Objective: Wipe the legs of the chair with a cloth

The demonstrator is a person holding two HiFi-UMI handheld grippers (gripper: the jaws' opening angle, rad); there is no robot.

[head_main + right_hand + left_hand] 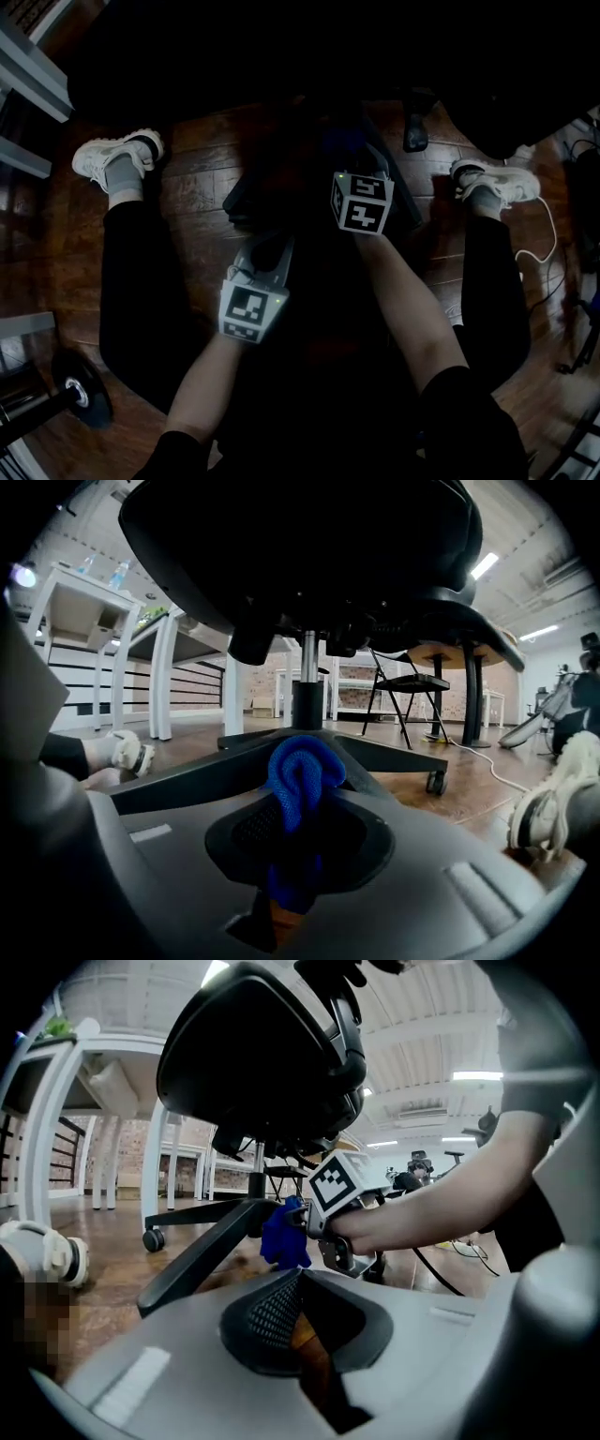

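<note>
A black office chair [262, 1063] stands over me, its star base of legs spreading across the wood floor. My right gripper [298, 794] is shut on a bunched blue cloth [302, 772], which sits against the near leg [197, 778] close to the central column [307, 691]. In the left gripper view the same cloth [285, 1234] touches the long black leg [202, 1255], below the right gripper's marker cube [339, 1181]. My left gripper [298, 1279] is shut with nothing in it, a short way back from that leg. The head view is dark; both cubes [251, 311] [361, 202] show.
The person's white shoes [117, 155] [497, 183] rest on either side of the chair base. A dumbbell [80, 389] lies at lower left. A white cable [544, 234] runs along the right. Casters [434, 782] end the legs. White table legs [47, 1129] and a folding chair [403, 686] stand behind.
</note>
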